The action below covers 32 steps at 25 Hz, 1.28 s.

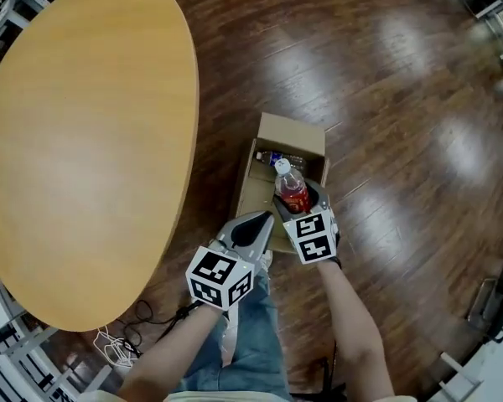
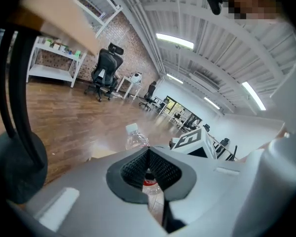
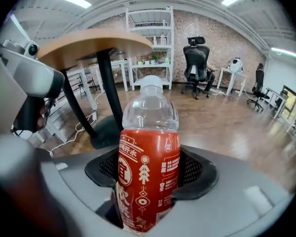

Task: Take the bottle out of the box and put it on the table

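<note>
A clear bottle (image 1: 292,189) with a red label and white cap hangs upright above the open cardboard box (image 1: 289,134) on the wooden floor. My right gripper (image 1: 303,208) is shut on the bottle (image 3: 149,167), its pads pressing the label from both sides. Just left of it, my left gripper (image 1: 263,219) is shut with nothing between its pads (image 2: 138,168). From the left gripper view the bottle's (image 2: 136,138) top shows beyond the jaws. The oval wooden table (image 1: 84,141) lies to the left, above floor level.
Another bottle (image 1: 278,159) lies inside the box. The table's black leg and round base (image 3: 106,117) stand close by. White cables (image 1: 117,346) lie on the floor near the person's jeans (image 1: 243,342). An office chair (image 3: 197,65) and white shelves (image 3: 150,33) stand far off.
</note>
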Motion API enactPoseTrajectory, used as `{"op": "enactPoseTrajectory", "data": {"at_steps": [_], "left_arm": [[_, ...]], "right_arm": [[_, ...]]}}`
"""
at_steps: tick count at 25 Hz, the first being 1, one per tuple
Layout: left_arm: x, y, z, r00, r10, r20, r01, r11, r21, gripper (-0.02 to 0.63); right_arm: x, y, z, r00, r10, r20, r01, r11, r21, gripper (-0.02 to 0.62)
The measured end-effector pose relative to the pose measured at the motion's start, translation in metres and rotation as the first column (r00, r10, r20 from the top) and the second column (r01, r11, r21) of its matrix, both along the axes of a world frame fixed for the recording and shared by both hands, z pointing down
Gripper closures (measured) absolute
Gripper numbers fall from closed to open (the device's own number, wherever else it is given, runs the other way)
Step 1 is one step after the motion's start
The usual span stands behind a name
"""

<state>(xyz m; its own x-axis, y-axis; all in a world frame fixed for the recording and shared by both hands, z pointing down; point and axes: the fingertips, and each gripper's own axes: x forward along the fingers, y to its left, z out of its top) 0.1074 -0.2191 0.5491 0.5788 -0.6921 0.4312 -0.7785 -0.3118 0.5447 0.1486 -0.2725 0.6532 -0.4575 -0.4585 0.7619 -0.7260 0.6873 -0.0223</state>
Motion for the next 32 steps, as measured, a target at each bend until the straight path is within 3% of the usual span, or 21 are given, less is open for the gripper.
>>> {"op": "enactPoseTrajectory", "data": {"at_steps": [10, 15, 24, 32], "left_arm": [[-0.020, 0.017, -0.145, 0.991, -0.028, -0.130, 0.050, 0.984, 0.173, 0.609], [-0.048, 0.032, -0.211, 0.986, -0.079, -0.148, 0.114, 0.964, 0.241, 0.609], [-0.126, 0.076, -0.277, 0.965, -0.204, -0.166, 0.254, 0.891, 0.376, 0.609], [-0.236, 0.140, -0.282, 0.903, -0.410, -0.131, 0.427, 0.819, 0.383, 0.609]], "right_arm": [[-0.025, -0.008, -0.193, 0.993, 0.049, 0.110, -0.076, 0.965, 0.251, 0.298], [-0.041, 0.010, -0.275, 0.985, 0.052, 0.162, -0.104, 0.937, 0.332, 0.298], [-0.123, 0.060, -0.366, 0.956, -0.074, 0.282, -0.066, 0.887, 0.457, 0.296], [-0.239, 0.110, -0.381, 0.903, -0.237, 0.359, 0.039, 0.876, 0.481, 0.295]]}}
